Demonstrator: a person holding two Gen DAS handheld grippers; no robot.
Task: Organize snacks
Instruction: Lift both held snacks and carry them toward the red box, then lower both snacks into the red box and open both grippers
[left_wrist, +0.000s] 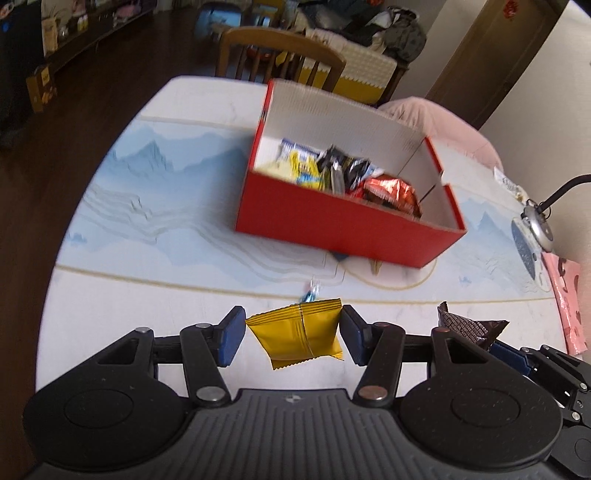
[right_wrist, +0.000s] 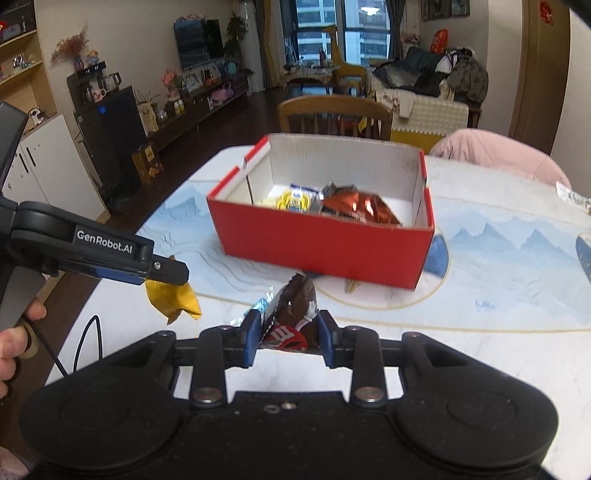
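Snacks clamped: left claw (left_wrist: 293, 334) grips yellow packet (left_wrist: 295, 334), right claw (right_wrist: 287, 338) brown packet (right_wrist: 293, 306), before red box (right_wrist: 325, 243).

Ahead of both tongs, the red cardboard box (right_wrist: 325, 247) stands open-topped; its near wall blocks a level approach, entry being from above. Snack packets (right_wrist: 332, 205) fill its floor beside an inner divider (left_wrist: 428, 162). A small wrapped candy (left_wrist: 309, 291) lies between tongs and box on bare tabletop (left_wrist: 147, 314).
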